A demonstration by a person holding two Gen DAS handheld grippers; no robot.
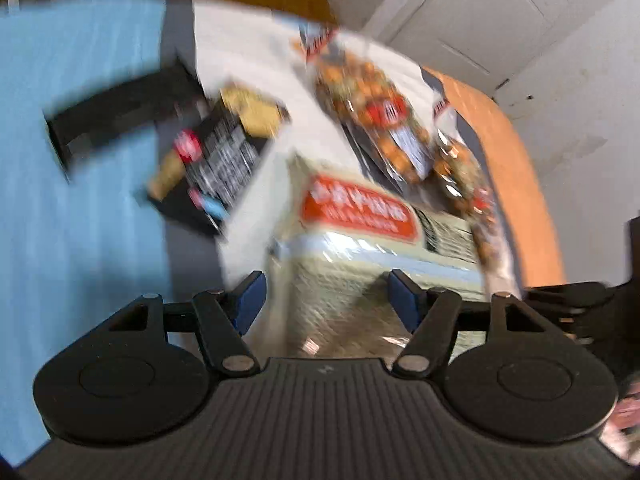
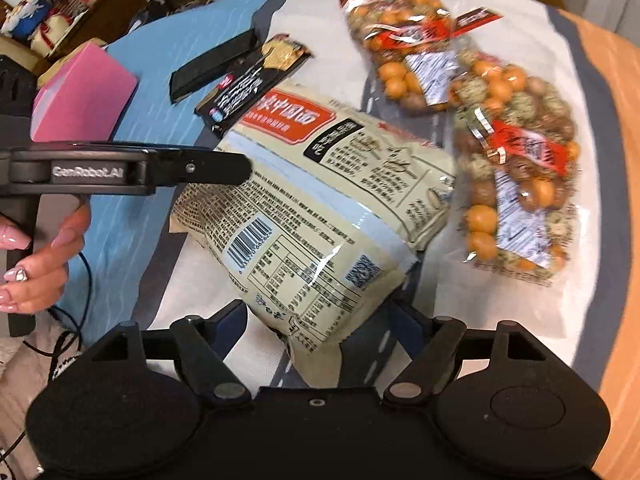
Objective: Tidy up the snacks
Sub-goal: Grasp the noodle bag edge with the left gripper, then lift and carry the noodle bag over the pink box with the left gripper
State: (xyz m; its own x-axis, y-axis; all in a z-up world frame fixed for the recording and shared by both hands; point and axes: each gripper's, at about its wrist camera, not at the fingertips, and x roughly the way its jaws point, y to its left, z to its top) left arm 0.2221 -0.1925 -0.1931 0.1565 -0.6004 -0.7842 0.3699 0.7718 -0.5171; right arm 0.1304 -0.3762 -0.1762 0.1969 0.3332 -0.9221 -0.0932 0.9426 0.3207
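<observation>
You are early in the sorting: every snack lies loose on the worktop point(image 2: 592, 92), and nothing looks grouped or stacked yet. The large cream bag point(image 2: 320, 208) with the orange label sits in the middle on the white mat point(image 2: 312, 12). Beyond it lie the dark wafer packet point(image 2: 248, 84) and a flat black bar point(image 2: 216, 64), and to the right two clear bags of coated nuts point(image 2: 404, 40) point(image 2: 524, 164) rest beside each other, the nearer one just beside the cream bag.

Your right gripper point(image 2: 316, 320) has its fingers spread wide around the near, barcode end of the cream bag; they straddle it without pressing it. Your left gripper point(image 1: 326, 300) is likewise open, a blue pad on each side of the bag's edge, though that view is smeared with motion, so contact there is hard to call. In the right view the left tool's finger point(image 2: 192, 168) lies over the bag's left side.

The cream bag's long axis runs diagonally, from the barcode end near your right gripper up and left to the orange-labelled end by the wafer packet. It lies flat, printed back upward.

All the pieces remain to be placed.
</observation>
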